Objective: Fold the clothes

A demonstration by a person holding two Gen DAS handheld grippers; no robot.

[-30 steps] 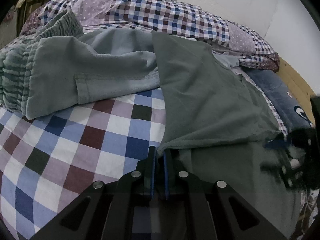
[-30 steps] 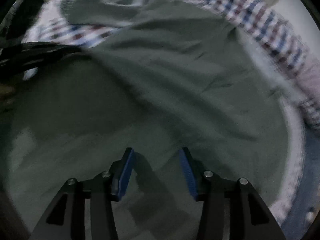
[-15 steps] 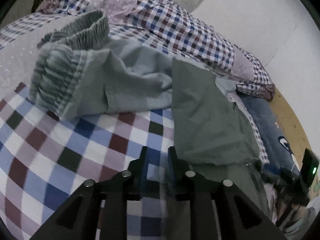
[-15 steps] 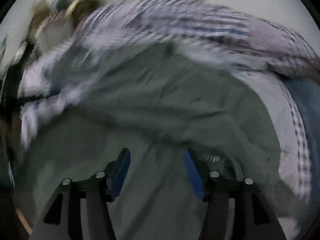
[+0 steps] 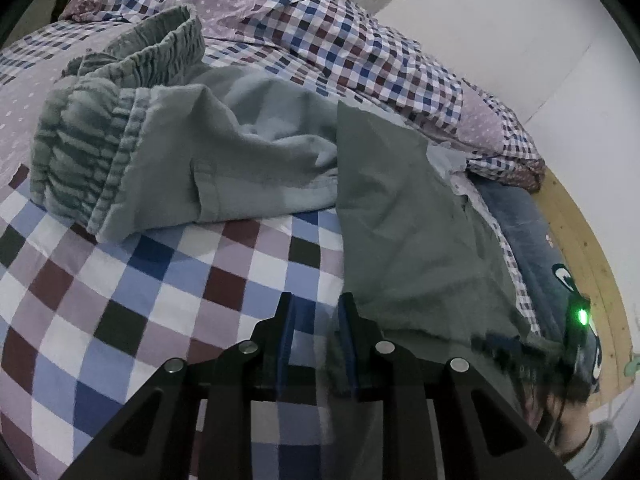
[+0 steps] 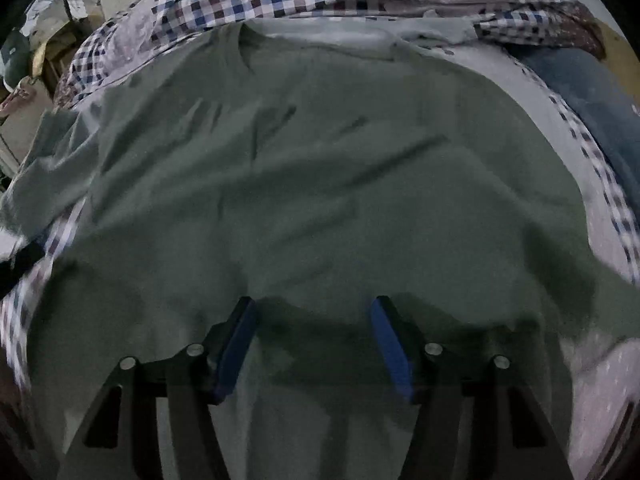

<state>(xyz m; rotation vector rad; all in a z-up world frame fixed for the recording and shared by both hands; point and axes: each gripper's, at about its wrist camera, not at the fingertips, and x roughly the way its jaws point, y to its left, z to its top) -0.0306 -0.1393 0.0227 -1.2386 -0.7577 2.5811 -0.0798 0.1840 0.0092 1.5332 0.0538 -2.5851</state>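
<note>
Lying under right gripper (image 6: 312,312): green shirt (image 6: 320,168), spread ahead of its parted, empty jaws.
Left gripper (image 5: 314,308): jaws parted, empty; shirt edge just right of it.
Shirt look: dull green, lightly creased.
Bed (image 5: 140,280): checked cover.

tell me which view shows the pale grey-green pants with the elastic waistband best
The left wrist view: the pants lie crumpled on the checkered bedsheet, waistband plainly visible. The right wrist view shows mainly the dark green shirt, not the pants.
</note>
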